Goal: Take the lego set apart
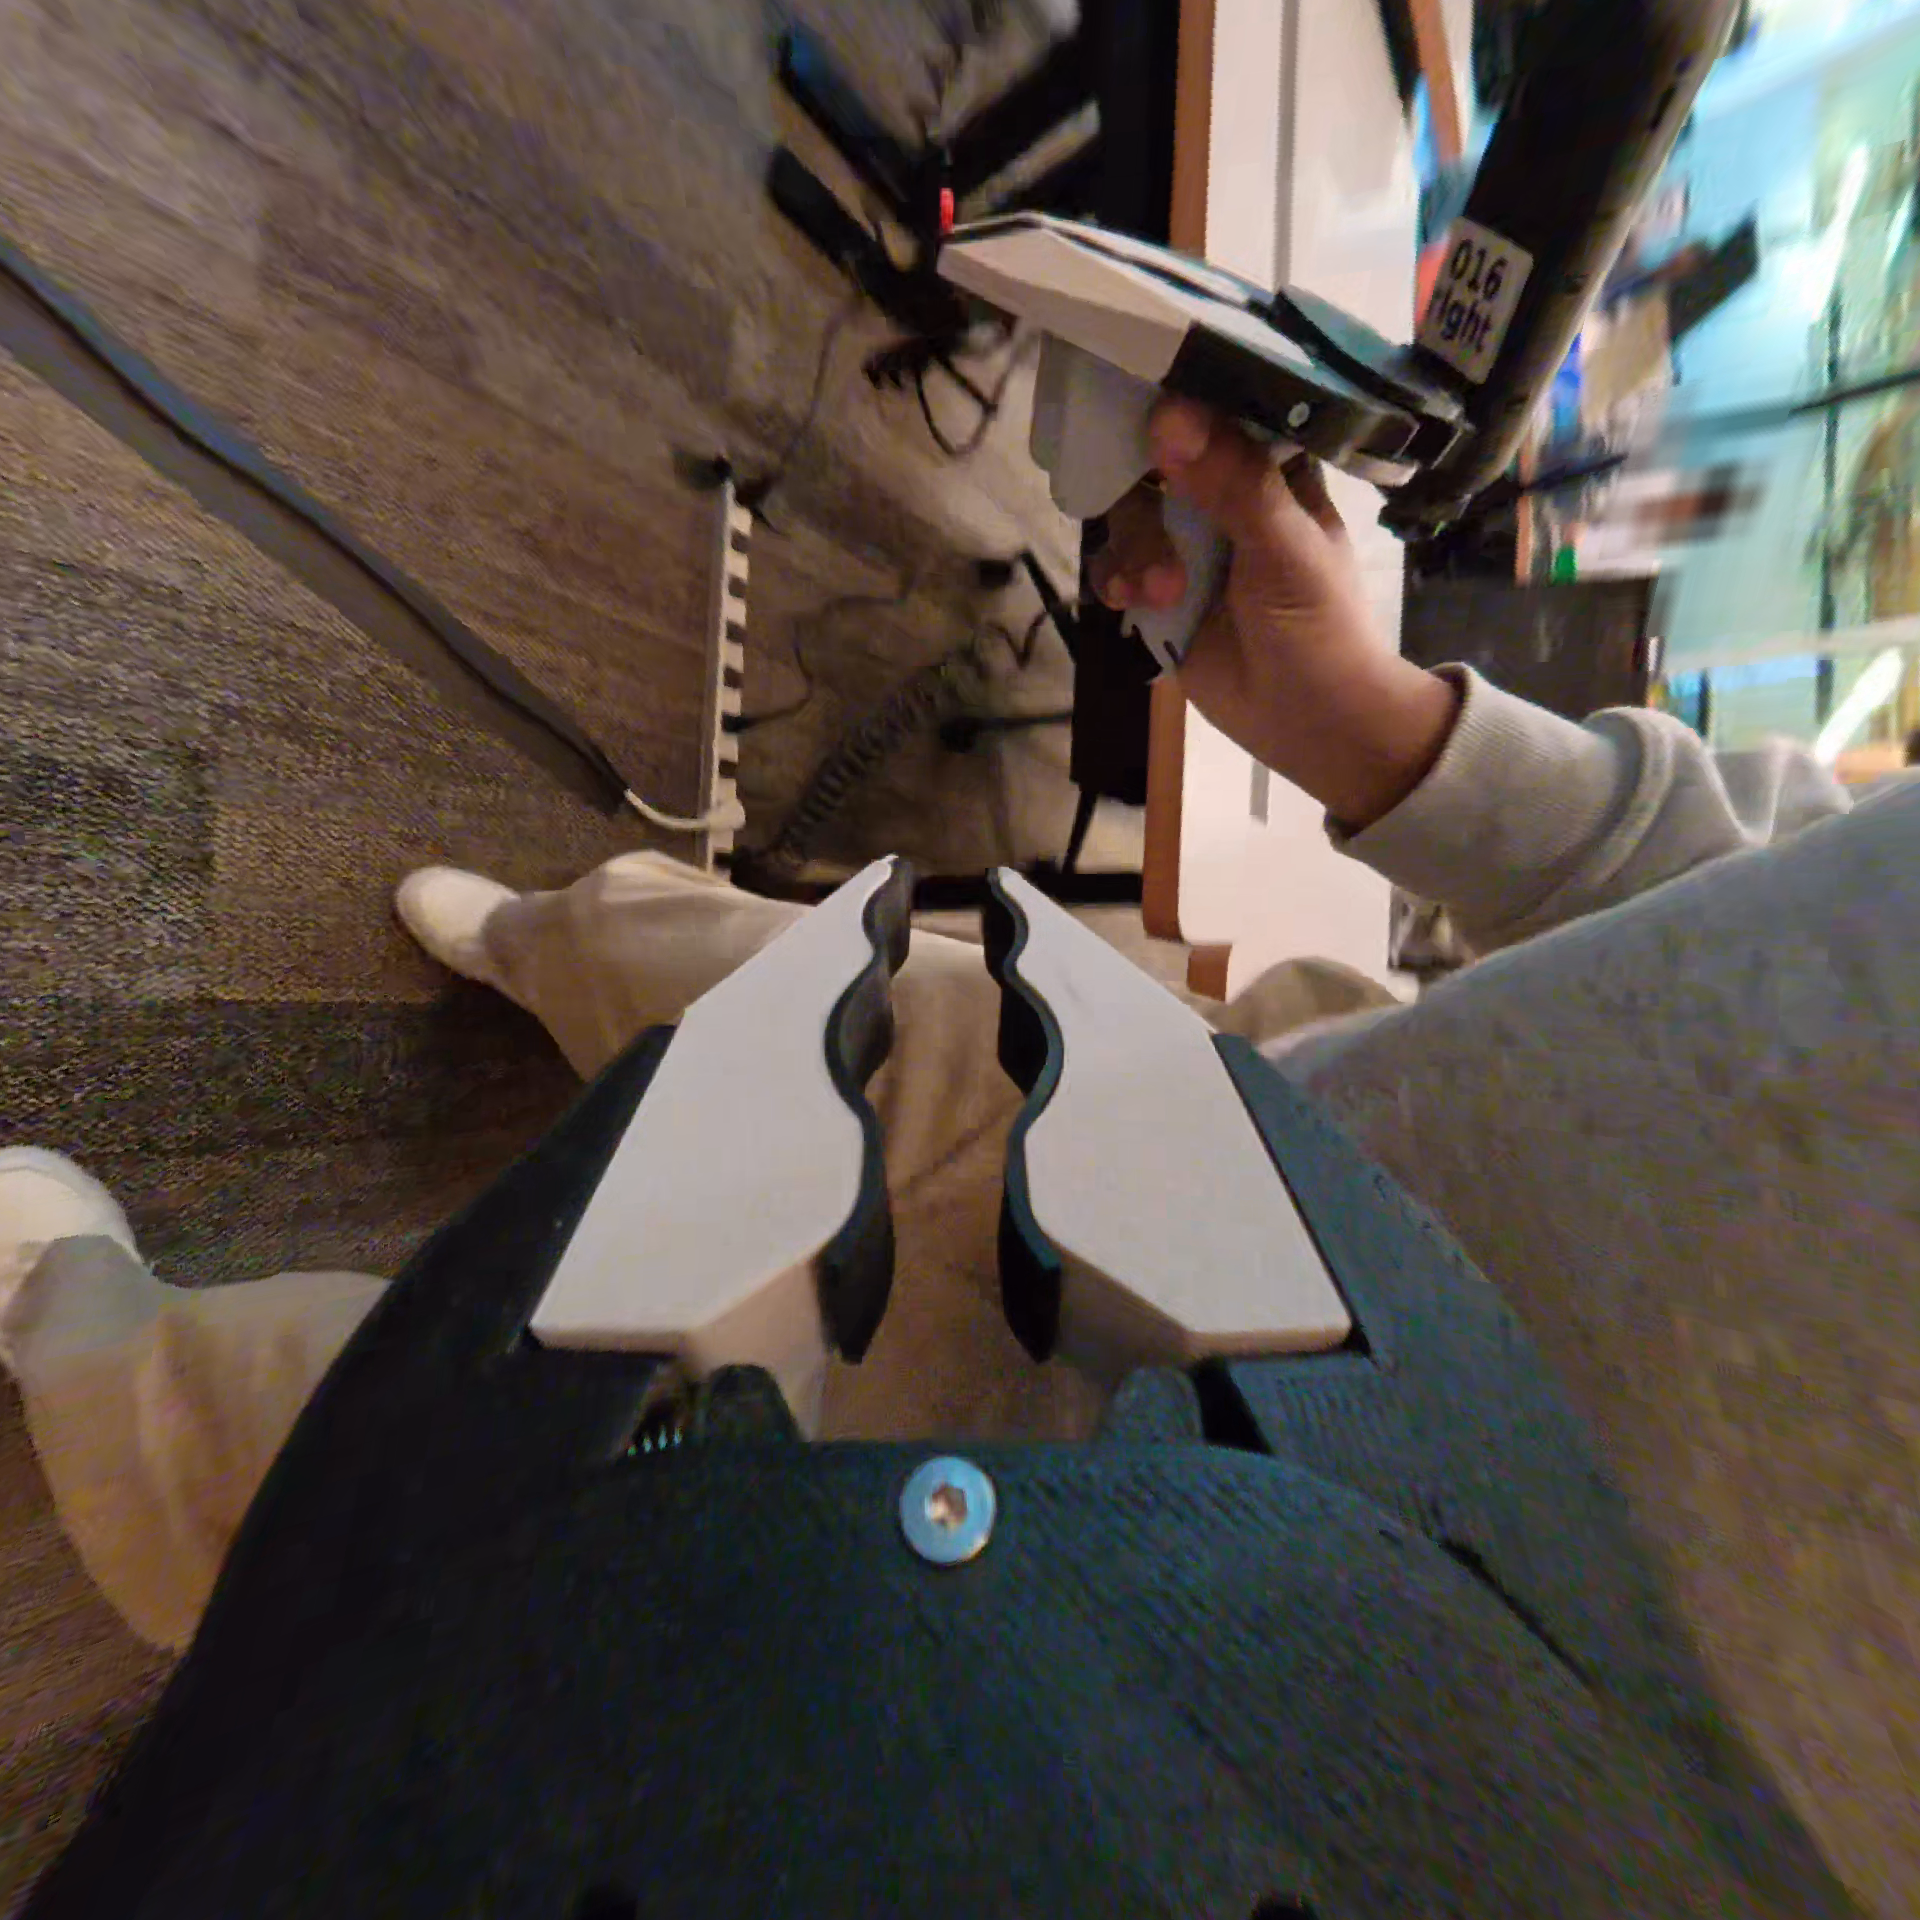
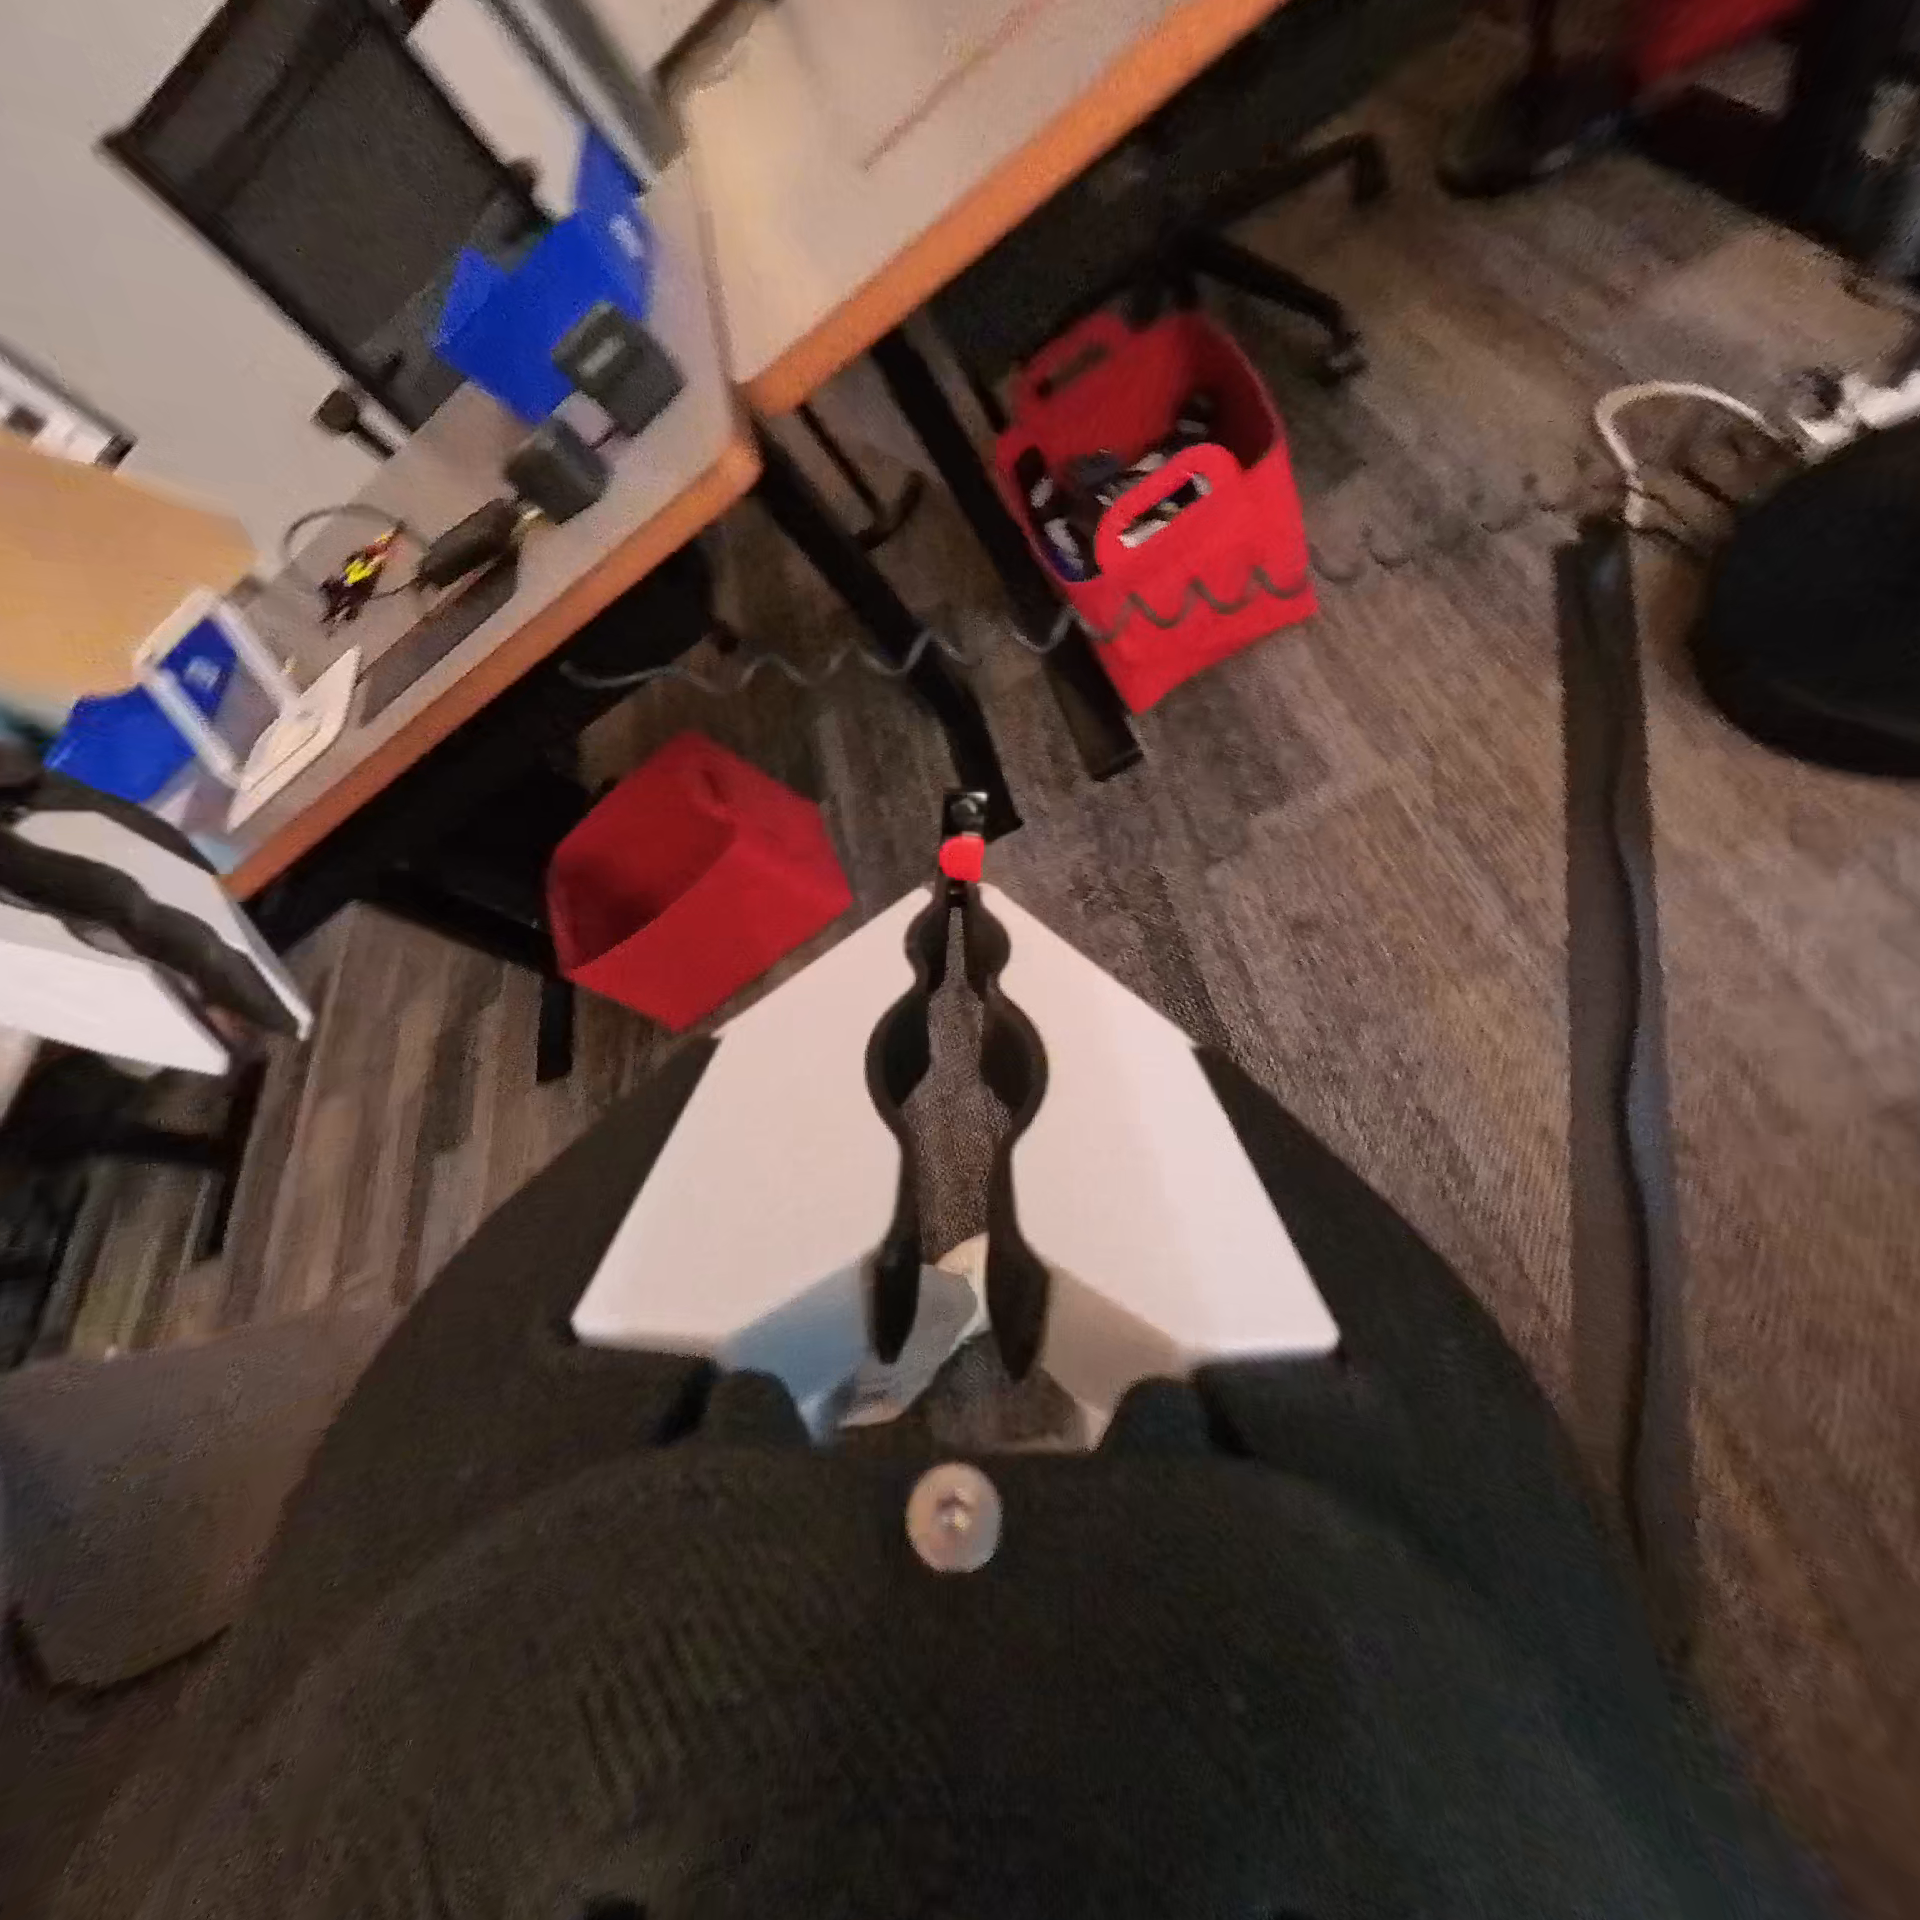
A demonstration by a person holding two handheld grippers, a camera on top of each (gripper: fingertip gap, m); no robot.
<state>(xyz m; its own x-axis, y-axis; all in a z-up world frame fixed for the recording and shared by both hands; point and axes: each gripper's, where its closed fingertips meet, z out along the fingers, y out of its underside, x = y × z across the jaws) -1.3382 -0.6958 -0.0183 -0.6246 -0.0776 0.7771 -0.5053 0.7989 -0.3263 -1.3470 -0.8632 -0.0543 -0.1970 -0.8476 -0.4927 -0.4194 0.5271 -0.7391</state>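
My right gripper (image 2: 961,902) is shut on a small lego piece (image 2: 961,854), red with a black part beyond it, which sticks out past the fingertips above the carpet. In the left wrist view the right gripper (image 1: 951,244) is held by a hand (image 1: 1278,623) at the upper right, with the red piece (image 1: 945,206) at its tip. My left gripper (image 1: 948,883) is open by a narrow gap and empty, pointing down over the person's beige trouser leg (image 1: 644,966). It also shows in the right wrist view (image 2: 114,935) at the left edge. No other lego shows.
Two red fabric bins (image 2: 686,883) (image 2: 1174,499) stand on the carpet under a desk with an orange edge (image 2: 499,665). Blue boxes (image 2: 551,301) and chargers lie on the desk. A dark cable cover (image 2: 1610,935) crosses the floor. Cables (image 1: 935,665) hang below the desk.
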